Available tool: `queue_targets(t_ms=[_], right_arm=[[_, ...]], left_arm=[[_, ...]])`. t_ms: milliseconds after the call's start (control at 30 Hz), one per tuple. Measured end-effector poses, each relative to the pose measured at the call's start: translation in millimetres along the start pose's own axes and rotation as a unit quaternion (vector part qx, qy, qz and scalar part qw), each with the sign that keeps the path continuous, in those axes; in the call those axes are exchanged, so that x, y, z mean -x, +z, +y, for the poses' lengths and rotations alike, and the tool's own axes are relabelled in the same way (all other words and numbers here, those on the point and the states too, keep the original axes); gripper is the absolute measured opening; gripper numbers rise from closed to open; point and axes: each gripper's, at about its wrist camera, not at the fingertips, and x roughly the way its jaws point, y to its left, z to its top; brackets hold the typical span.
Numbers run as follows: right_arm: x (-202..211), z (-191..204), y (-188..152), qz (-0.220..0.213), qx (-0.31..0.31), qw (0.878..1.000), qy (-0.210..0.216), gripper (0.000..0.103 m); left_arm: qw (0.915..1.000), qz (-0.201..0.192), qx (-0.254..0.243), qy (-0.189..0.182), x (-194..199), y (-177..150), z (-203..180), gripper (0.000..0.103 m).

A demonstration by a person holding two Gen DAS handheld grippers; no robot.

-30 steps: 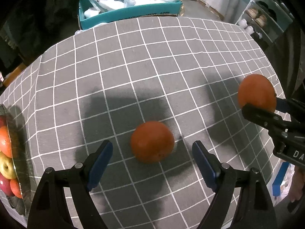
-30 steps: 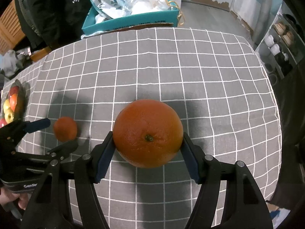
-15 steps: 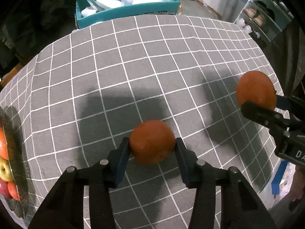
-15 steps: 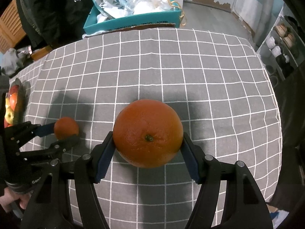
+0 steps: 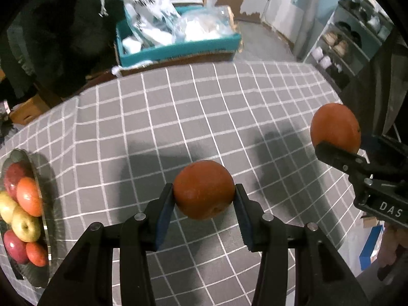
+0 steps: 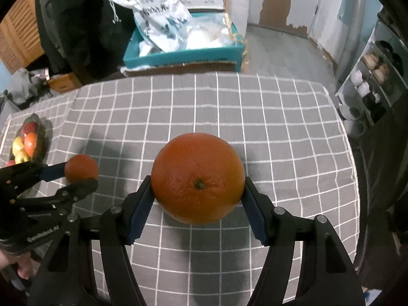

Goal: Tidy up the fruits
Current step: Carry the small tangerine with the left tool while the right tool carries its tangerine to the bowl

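— Firstly, left tongs (image 5: 204, 205): how are they entered?
— Clenched on the small orange (image 5: 204, 189), pads pressed to both its sides; whether the fruit is lifted clear of the checked desk (image 5: 193, 107) cannot be told.
— Right tongs (image 6: 197, 199)?
— Clamped round the large orange (image 6: 197, 177), stem end turned toward the camera, held above the cloth.
— Destination item?
— Fruit bowl (image 5: 48, 232), already stocked with apples and oranges, is logged at the desk's far left edge. It lies leftward of both tongs. The left tongs are judged nearer; the right tongs are well apart from it.
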Motion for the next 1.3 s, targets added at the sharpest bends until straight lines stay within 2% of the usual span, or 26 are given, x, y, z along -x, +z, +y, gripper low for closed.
queue_targets(t_ms=[400,900,1300], right_arm=[[47.0,16.9,14.4,-0.063,0.020,0.998,0.006,0.067],[96.8,37.9,22.9,-0.126,0.039,0.991,0.019,0.067],[126.7,63.5,27.9,-0.159,0.067,0.984,0.032,0.067]], left_arm=[[0.9966,-0.080,-0.006,0.019,66.2,7.6,-0.7,0.047],[0.9865,-0.160,-0.007,0.031,132.4,6.5,9.3,0.047],[0.9792,-0.199,0.006,0.038,171.0,-0.3,29.6,0.047]])
